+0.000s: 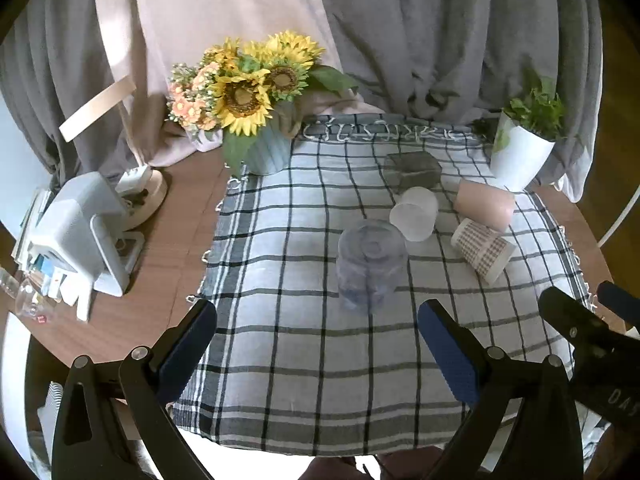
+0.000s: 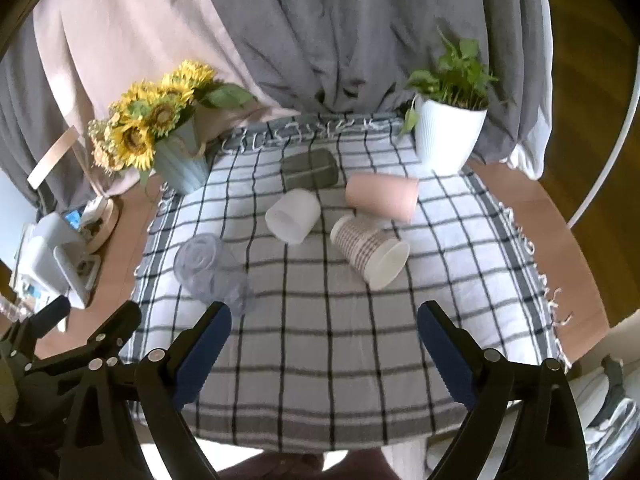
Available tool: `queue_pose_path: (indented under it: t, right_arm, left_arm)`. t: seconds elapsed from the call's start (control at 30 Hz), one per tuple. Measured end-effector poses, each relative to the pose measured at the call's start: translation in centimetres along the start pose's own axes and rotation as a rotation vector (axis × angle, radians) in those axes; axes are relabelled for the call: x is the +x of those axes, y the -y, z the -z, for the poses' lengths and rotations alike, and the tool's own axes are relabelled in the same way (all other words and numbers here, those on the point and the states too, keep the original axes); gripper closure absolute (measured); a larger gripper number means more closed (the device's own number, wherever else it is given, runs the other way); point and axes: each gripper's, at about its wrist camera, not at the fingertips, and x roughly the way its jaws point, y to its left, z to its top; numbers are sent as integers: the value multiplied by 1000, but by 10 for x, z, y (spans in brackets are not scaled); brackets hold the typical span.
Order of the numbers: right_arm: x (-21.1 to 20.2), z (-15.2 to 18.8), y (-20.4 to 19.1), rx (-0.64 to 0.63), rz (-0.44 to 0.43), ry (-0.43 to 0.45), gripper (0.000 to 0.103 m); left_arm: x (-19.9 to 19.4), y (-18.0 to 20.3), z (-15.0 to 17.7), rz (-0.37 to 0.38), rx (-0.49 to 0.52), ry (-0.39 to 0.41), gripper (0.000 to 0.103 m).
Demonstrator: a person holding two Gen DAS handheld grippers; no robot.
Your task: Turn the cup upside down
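Note:
A clear bluish plastic cup (image 1: 370,264) stands upside down on the checked cloth (image 1: 320,352), just beyond my open, empty left gripper (image 1: 316,338); it also shows in the right wrist view (image 2: 208,268). A white frosted cup (image 2: 292,216), a pink cup (image 2: 382,196) and a checked paper cup (image 2: 370,252) lie on their sides further back. My right gripper (image 2: 324,340) is open and empty, in front of the lying cups, and shows at the right edge of the left wrist view (image 1: 588,320).
A sunflower vase (image 1: 264,148) stands back left and a white potted plant (image 2: 450,136) back right. A dark grey box (image 2: 310,170) sits behind the cups. White devices (image 1: 80,232) clutter the wooden table (image 1: 168,248) on the left. Curtains hang behind.

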Motion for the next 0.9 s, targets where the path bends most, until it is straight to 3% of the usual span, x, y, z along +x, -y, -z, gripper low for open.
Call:
queue_pose_path:
  t: [0.9]
  right_arm:
    - [-16, 6, 7, 41, 33, 33, 5]
  left_arm:
    - [-11, 2, -1, 12, 12, 31, 0]
